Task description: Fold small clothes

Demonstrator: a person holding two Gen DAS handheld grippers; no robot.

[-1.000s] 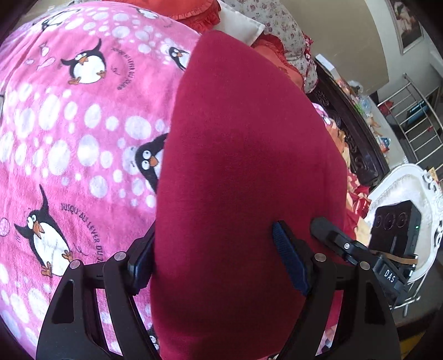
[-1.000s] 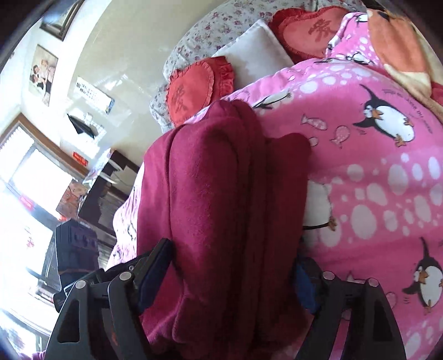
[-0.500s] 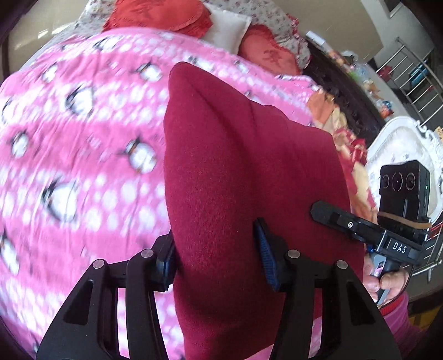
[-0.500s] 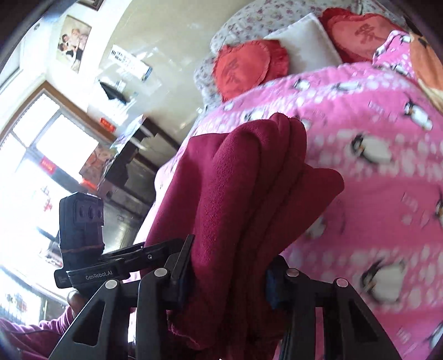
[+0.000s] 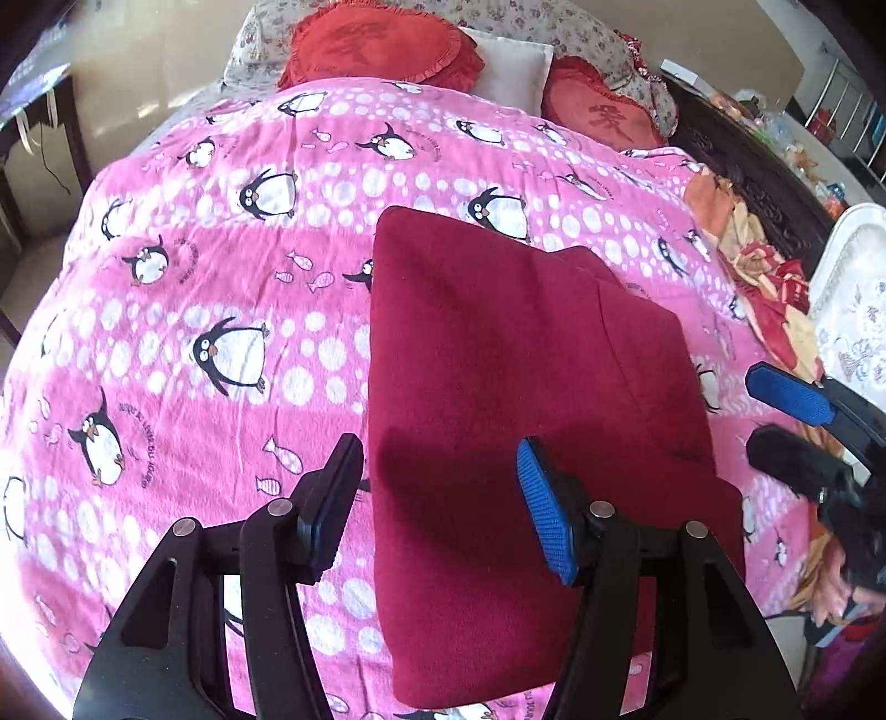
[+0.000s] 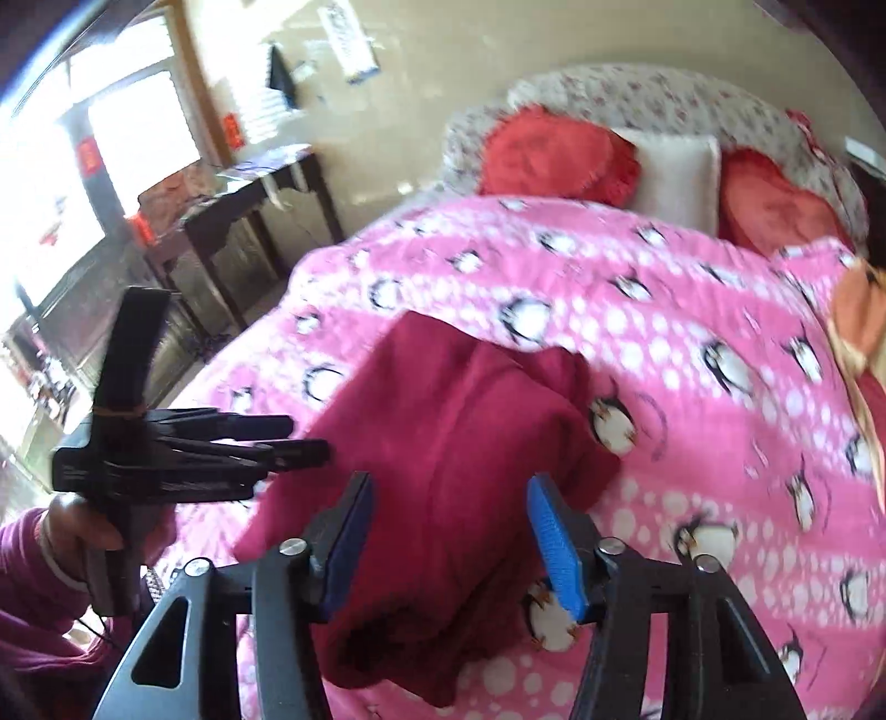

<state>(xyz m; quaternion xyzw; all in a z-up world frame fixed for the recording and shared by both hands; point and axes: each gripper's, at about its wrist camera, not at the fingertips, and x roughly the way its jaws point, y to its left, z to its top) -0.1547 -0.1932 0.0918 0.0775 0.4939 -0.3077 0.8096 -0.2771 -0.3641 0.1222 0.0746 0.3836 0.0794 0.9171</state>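
Note:
A folded dark red garment [image 5: 515,387] lies flat on the pink penguin blanket [image 5: 210,288]. It also shows in the right wrist view [image 6: 443,476], slightly rumpled at its near edge. My left gripper [image 5: 437,504] is open and empty above the garment's near left edge. My right gripper [image 6: 448,531] is open and empty above the garment's near side. The right gripper's blue pad [image 5: 792,396] shows at the right in the left wrist view. The left gripper [image 6: 288,440] shows at the left in the right wrist view.
Red heart cushions [image 5: 382,52] and a white pillow [image 5: 515,69] lie at the bed's head. Orange and red cloth [image 5: 764,277] is heaped at the bed's right edge beside a dark wooden frame [image 5: 747,171]. A dark table [image 6: 249,216] stands left of the bed.
Both grippers have opened and let go of the red garment, which was held up and now lies flat on the blanket. Both grippers have drawn back from it.

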